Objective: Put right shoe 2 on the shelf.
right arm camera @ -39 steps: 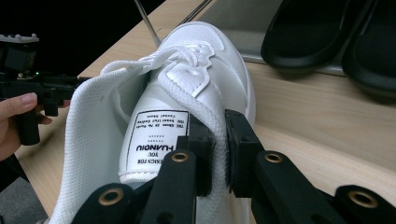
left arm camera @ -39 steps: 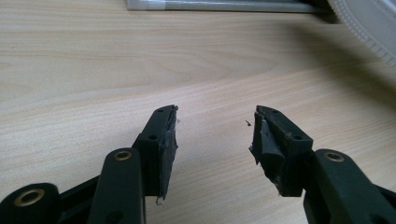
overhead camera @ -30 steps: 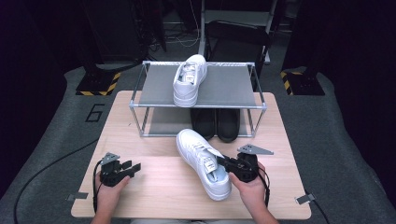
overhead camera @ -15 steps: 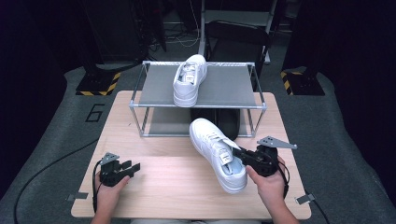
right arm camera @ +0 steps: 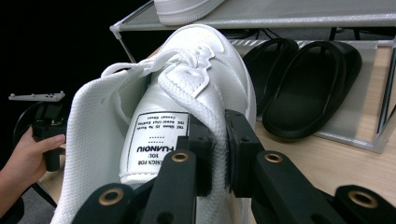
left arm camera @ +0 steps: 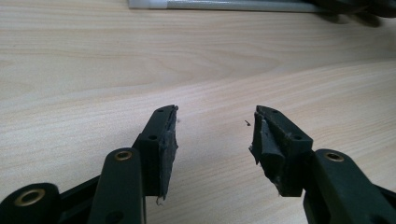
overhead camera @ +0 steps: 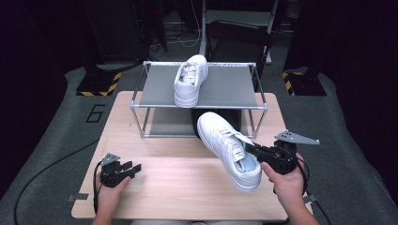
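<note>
Since half a second back, the white sneaker (overhead camera: 229, 149) has swung further right and nearer the shoe rack (overhead camera: 141, 105), toe now just in front of the rack's lower shelf. Right gripper (overhead camera: 256, 151) is clenched on the sneaker's collar edge right beside the tongue, holding it tilted above the table (overhead camera: 178, 187). Left gripper (overhead camera: 133, 168) hasn't budged, sitting well away from the rack at the table's near left, jaws spread with nothing between. Second sneaker (overhead camera: 191, 79) sits on the rack's top shelf, black slippers (right arm camera: 303, 88) on the lower one.
</note>
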{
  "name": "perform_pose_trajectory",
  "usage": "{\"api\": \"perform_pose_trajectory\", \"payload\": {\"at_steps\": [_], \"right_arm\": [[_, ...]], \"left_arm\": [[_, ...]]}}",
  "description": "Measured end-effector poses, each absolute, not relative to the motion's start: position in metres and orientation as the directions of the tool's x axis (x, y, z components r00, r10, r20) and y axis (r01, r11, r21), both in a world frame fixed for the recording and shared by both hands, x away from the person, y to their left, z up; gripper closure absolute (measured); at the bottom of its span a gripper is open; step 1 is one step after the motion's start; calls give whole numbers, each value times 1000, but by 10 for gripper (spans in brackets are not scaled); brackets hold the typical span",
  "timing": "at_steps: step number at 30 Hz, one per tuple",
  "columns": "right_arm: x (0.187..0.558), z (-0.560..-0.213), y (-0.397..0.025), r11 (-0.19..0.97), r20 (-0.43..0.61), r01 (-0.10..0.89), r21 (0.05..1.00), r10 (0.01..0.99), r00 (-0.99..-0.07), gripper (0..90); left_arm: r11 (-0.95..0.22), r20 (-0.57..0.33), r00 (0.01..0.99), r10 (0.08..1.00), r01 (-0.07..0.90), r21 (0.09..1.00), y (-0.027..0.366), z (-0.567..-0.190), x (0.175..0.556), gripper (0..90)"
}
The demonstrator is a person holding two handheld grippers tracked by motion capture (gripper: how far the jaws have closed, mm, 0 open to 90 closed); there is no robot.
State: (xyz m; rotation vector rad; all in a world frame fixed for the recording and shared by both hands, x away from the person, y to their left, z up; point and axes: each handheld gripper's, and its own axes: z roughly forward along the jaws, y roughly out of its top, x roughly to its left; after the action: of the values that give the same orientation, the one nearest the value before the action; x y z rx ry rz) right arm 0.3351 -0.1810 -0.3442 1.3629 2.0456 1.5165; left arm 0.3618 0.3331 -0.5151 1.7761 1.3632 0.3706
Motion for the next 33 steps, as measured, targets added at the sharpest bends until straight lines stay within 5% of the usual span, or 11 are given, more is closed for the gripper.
{"api": "perform_pose_trajectory", "payload": {"at_steps": [33], "right_arm": [[359, -302, -197, -11, 296, 499, 866, 816, -496, 826]], "left_arm": [[-55, -247, 365, 898, 649, 759, 334, -515, 362, 495]]}}
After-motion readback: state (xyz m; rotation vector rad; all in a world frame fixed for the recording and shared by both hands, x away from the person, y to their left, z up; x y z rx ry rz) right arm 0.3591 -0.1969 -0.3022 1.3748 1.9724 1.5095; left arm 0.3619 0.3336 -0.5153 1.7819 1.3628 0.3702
